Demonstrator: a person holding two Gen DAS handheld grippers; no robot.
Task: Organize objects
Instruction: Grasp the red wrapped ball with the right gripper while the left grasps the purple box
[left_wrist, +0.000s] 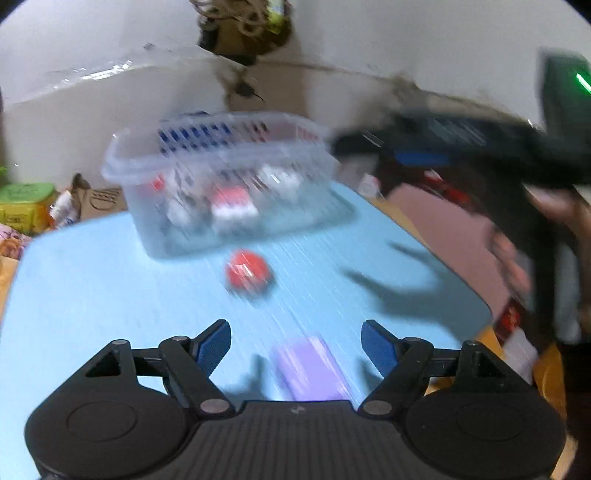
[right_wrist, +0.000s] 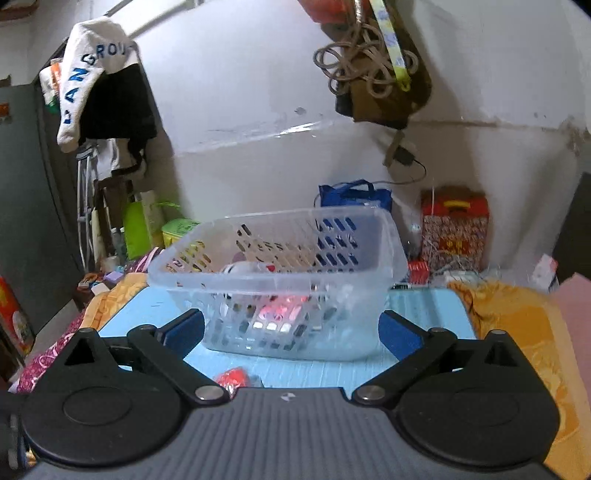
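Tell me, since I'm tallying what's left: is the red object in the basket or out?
Out. The red object lies on the blue mat, in front of the clear basket.

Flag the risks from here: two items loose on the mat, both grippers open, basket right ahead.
1. The left view is motion-blurred; the left gripper could close off-centre on the purple block lying between its open fingers.
2. The red item looks rounded and may roll if nudged.
3. The right gripper sits near the light basket; a bump could slide it on the blue mat.
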